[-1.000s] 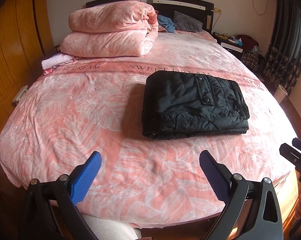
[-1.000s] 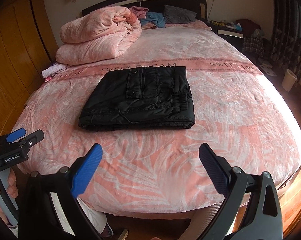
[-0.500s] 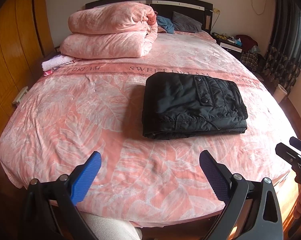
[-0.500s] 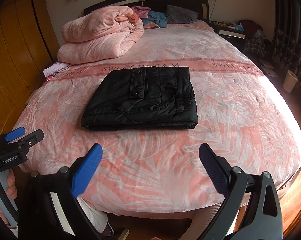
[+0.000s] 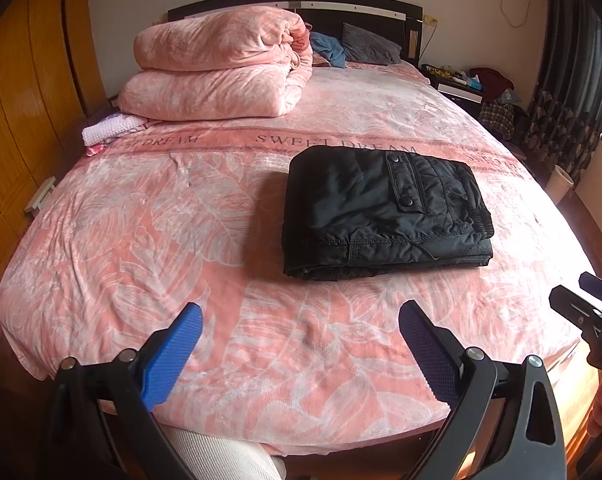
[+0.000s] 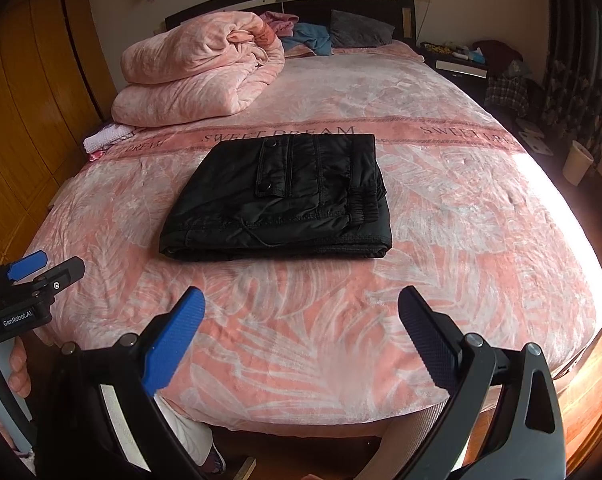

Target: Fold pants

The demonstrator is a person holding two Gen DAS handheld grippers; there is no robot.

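Note:
Black padded pants [image 5: 385, 212] lie folded into a flat rectangle on the pink bed; they also show in the right wrist view [image 6: 285, 196]. My left gripper [image 5: 299, 328] is open and empty, held near the bed's foot edge, well short of the pants. My right gripper [image 6: 301, 320] is open and empty, also back from the pants. The right gripper shows at the right edge of the left wrist view [image 5: 581, 304]. The left gripper shows at the left edge of the right wrist view [image 6: 33, 276].
A pink bedspread [image 5: 141, 240] covers the bed. A folded pink duvet [image 5: 221, 64] sits at the back left with a small white cloth [image 5: 109, 128] beside it. Pillows and clothes [image 5: 341, 46] lie at the headboard. A wooden wardrobe [image 5: 21, 100] stands left; a nightstand [image 5: 457, 80] and curtains stand right.
Both grippers have drawn back slightly from the bed and stayed open. The folded pants have not moved.

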